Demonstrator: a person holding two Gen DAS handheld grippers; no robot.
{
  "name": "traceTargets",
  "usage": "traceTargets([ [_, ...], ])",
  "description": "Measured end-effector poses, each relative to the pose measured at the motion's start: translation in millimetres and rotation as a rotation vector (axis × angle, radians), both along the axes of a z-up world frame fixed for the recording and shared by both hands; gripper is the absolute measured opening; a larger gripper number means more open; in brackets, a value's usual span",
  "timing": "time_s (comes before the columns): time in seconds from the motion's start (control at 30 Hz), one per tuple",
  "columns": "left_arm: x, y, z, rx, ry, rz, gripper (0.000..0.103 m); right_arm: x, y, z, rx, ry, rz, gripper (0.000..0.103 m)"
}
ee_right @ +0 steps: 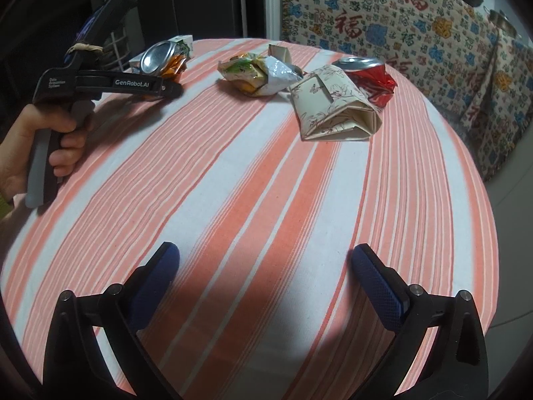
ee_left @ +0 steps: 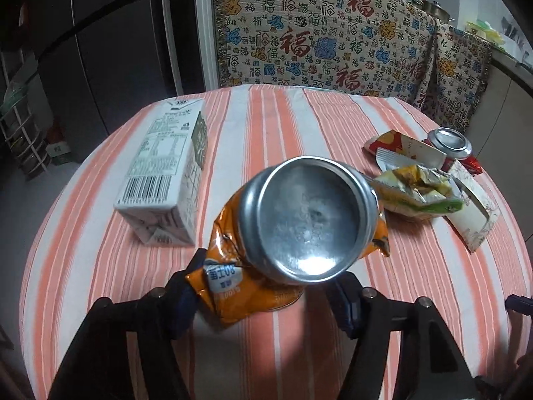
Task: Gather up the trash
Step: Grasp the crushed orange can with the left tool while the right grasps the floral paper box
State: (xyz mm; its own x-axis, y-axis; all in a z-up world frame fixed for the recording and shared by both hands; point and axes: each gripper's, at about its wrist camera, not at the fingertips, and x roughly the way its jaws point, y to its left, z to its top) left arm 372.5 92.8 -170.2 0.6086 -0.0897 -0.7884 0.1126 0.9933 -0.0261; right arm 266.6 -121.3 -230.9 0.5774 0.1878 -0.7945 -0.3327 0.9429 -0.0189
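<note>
The crushed orange can point(ee_left: 299, 223) stood on the striped table point(ee_left: 266, 116) directly between the left claw's point(ee_left: 266, 296) pads, which seemed to press its crumpled flanks, grasping it. Its long axis ran roughly upright, silver base tilted toward the camera. The right claw point(ee_right: 266, 283) hung released, well apart from it.

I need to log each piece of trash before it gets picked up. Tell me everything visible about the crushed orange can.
The crushed orange can looks like thin aluminium, its orange printed wall crumpled and creased. Its dull silver domed base tilts up toward the left wrist camera. It sits on the striped tablecloth near the white carton, between the left gripper fingers; the left pad touches its crumpled side, while contact on the right is unclear.
</note>
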Motion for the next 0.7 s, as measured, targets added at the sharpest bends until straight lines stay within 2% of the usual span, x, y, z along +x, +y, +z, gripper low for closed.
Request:
traceTargets([
  [0.33, -98.4, -34.2, 2.3, -0.007, 0.029, -0.046, 0.068, -1.2, -2.6, -0.7, 0.007, 0.0, 0.011, 0.103],
  [0.57, -99.7, -44.2, -1.0, 0.033, 0.019, -0.076, 0.081, 3.8, -21.0, 0.1, 0.002, 0.014, -0.046, 0.103],
  [0.7, -99.4, -42.1, -1.2, 0.027, 0.016, -0.077, 0.082, 12.6, -37.3, 1.6, 0.006, 0.022, -0.079, 0.103],
])
